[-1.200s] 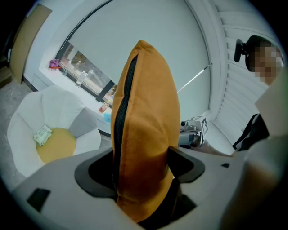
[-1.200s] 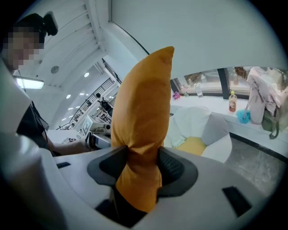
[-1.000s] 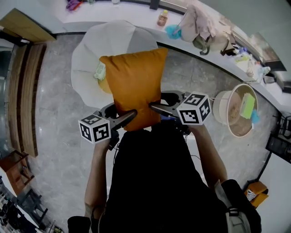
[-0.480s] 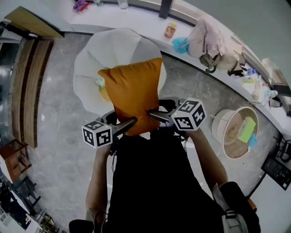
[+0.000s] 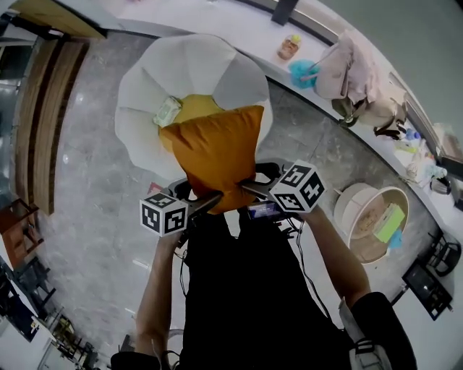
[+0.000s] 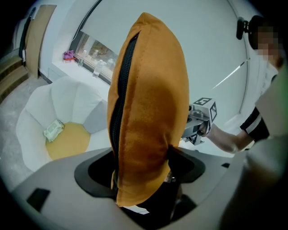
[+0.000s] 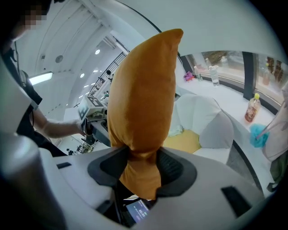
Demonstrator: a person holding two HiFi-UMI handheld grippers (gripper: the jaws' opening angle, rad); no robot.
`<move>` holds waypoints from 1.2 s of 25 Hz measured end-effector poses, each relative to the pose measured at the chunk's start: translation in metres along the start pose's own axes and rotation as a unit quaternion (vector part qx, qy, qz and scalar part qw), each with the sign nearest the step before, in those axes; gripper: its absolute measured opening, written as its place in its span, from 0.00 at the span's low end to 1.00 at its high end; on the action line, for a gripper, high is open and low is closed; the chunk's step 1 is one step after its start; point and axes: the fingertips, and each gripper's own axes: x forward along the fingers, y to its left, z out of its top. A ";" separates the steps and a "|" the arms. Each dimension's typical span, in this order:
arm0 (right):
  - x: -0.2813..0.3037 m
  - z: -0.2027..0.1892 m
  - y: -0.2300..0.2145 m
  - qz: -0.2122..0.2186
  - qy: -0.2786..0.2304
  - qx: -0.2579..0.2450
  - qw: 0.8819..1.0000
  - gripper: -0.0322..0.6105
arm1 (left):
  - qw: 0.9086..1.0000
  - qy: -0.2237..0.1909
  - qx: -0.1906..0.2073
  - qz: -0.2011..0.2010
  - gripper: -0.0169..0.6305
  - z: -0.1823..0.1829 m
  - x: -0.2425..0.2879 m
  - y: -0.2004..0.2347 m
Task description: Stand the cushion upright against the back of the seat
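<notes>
Grey left gripper (image 6: 141, 177): I am clamping its jaws on the lower left corner of the cushion (image 5: 217, 152), and the zip edge is running up just beside the pinch.
Grey right gripper (image 7: 140, 168): I am gripping the opposite lower corner. The fabric is bunching into a narrow neck between the pads, and these jaws have just been closing a little further on it.
Marker cubes: one is riding on each gripper, left (image 5: 163, 214) and right (image 5: 298, 187), and both are showing on either side of the cushion's lower edge in the head view.
Orange cushion: I am holding it upright in the air by its bottom corners alone. It is hanging over the front of the seat and is not yet leaning on the backrest.
White armchair (image 5: 188, 72): its petal-shaped back is curving round behind the cushion.
Yellow seat pad (image 5: 189, 108): it is lying inside the chair, partly covered from my head view by the cushion's top edge.
Pale packet (image 5: 166, 112): it is resting at the left side of the seat pad.
Grey marble floor (image 5: 87, 181): it is spreading around the chair.
Round tub (image 5: 369, 217): it is standing on the floor to the right, well apart from the chair.
White ledge (image 5: 239, 22): it is running behind the chair and carrying a bottle (image 5: 289, 47).
</notes>
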 end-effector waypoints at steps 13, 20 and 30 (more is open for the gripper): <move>0.090 0.001 -0.048 -0.014 0.047 0.036 0.998 0.38 | 0.999 0.053 0.006 -0.013 0.59 -0.006 0.017 0.099; 0.126 -0.006 -0.089 -0.015 0.067 0.050 0.996 0.38 | 0.996 0.082 0.021 -0.026 0.59 -0.004 0.044 0.146; 0.176 -0.006 -0.147 -0.027 0.093 0.021 0.995 0.37 | 0.995 0.091 0.037 -0.012 0.59 0.000 0.081 0.212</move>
